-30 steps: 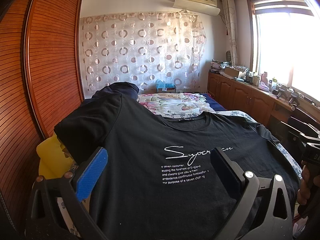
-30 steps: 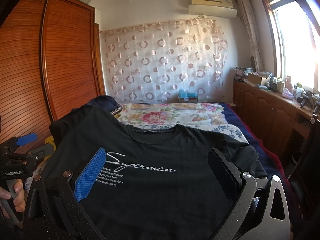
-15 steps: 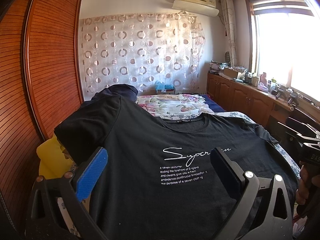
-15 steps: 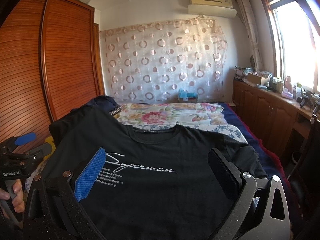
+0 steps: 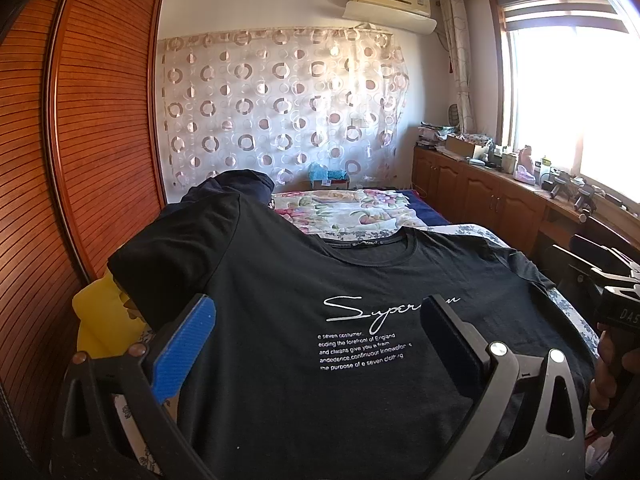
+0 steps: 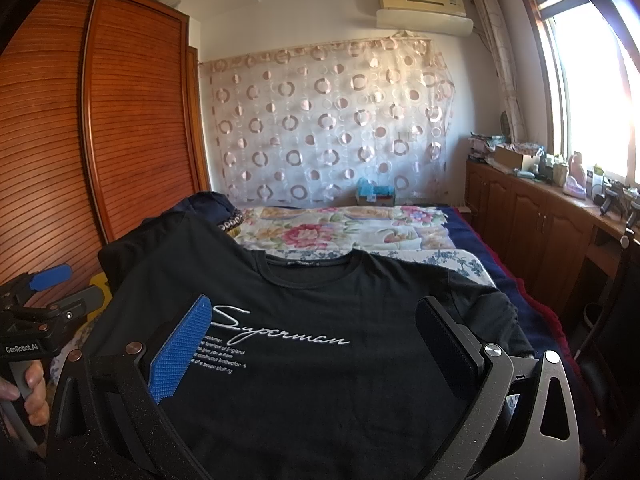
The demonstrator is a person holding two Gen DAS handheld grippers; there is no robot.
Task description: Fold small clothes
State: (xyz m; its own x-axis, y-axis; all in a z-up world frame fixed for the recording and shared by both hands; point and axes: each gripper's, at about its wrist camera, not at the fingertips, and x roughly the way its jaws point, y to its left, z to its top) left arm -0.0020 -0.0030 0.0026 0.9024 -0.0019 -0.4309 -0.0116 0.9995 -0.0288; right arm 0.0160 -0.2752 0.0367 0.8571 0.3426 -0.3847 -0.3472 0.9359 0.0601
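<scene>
A black T-shirt [image 5: 280, 288] [image 6: 312, 300] with white "Superman" lettering lies spread flat, front up, on the bed, collar toward the far end. My left gripper [image 5: 316, 344] hovers open over its lower left half, nothing between the fingers. My right gripper [image 6: 312, 344] stands open above the lower middle of the shirt, likewise holding nothing. The left sleeve [image 5: 160, 256] drapes over a raised lump at the bed's left side. Each gripper shows at the edge of the other's view, held by a hand.
A floral quilt [image 6: 344, 228] covers the far half of the bed. A dark garment pile [image 5: 240, 184] sits at the far left, a yellow object [image 5: 100, 312] beside the wooden wardrobe [image 5: 80, 140]. Low cabinets [image 6: 536, 216] run along the window wall on the right.
The left camera has tilted slightly downward, so the room sits a little higher in its view. The right gripper and the shirt have not moved.
</scene>
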